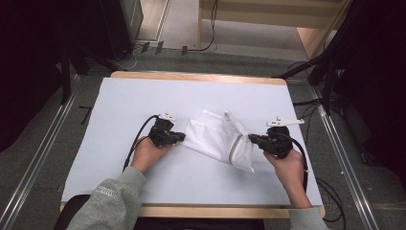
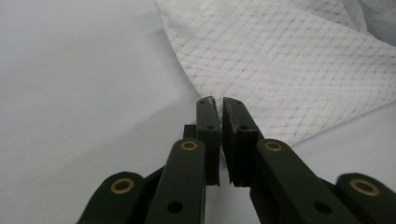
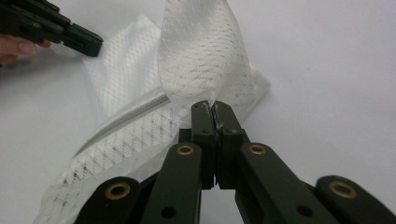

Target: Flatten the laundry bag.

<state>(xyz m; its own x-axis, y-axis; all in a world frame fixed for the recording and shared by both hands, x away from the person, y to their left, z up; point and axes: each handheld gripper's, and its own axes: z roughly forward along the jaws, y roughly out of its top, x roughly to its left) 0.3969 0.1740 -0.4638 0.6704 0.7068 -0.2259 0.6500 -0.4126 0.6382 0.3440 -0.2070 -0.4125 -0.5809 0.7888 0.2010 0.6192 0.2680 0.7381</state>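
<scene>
A white mesh laundry bag with a zipper (image 1: 220,139) lies rumpled at the middle of the white-covered surface (image 1: 119,96), and both grippers have hold of it. The left gripper (image 1: 182,137) sits at the bag's nine o'clock edge, clenched on a corner of the netting; in the left gripper view (image 2: 217,105) only a thin sliver of fabric shows between the tips. The right gripper (image 1: 250,138) is at the bag's three o'clock side, clamped on a pulled-up fold of mesh (image 3: 205,60) close to the zipper (image 3: 126,116).

The main risk, as I judge it, is the left grip. It bites so little of the corner that any pull from the far side could draw the netting out, leaving the bag to flop back and bunch.

The right side has another weakness: the fold it holds may be just one layer, so lifting or spreading could open the bag unevenly or twist it about the zipper line.

Slick open weave also stretches, so a hard tug apart could distort the bag or snag a strand on a jaw edge. The white cover could ride along if a tip drags low.
</scene>
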